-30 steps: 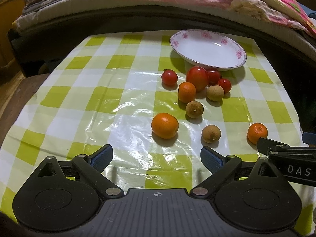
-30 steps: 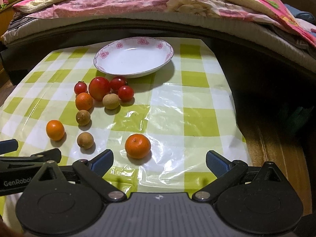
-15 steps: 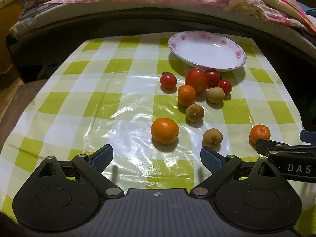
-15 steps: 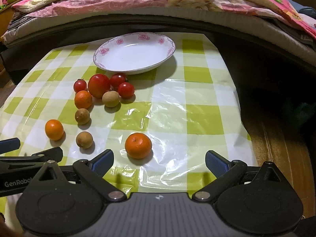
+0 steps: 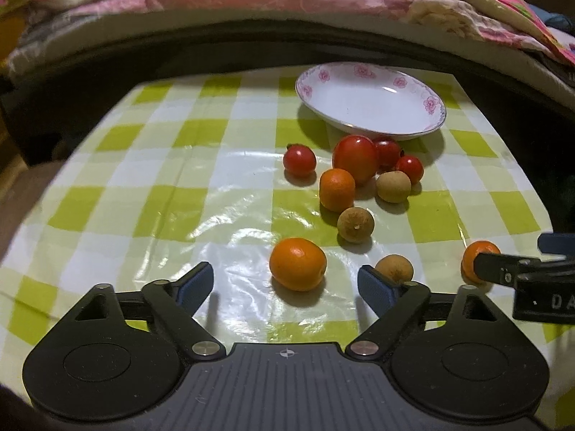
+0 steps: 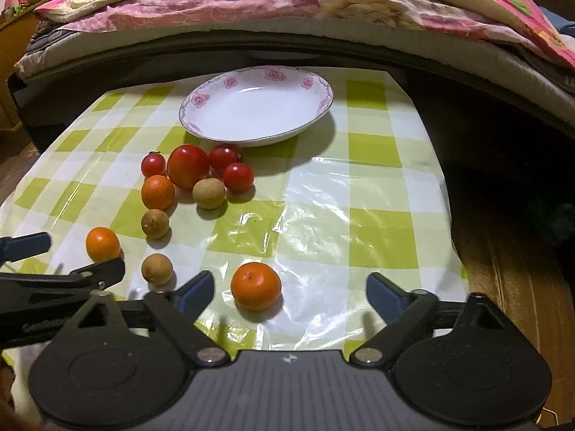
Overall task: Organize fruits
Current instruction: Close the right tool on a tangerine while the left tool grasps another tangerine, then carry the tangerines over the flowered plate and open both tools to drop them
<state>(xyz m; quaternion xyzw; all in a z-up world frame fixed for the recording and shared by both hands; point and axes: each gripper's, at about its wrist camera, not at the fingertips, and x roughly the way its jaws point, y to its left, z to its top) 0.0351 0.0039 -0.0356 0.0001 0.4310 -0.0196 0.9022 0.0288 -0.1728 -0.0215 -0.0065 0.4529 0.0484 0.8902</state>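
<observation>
Both tools crept nearer the fruit, jaws closing yet wide and empty: left tool (image 5: 285,283) before an orange (image 5: 297,268), right tool (image 6: 289,289) half hiding another orange (image 5: 479,260); plate (image 6: 201,98) beyond.

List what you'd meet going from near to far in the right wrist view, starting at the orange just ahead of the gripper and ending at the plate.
nearest orange → lower brown fruit → upper brown fruit → big red tomato → white plate
</observation>
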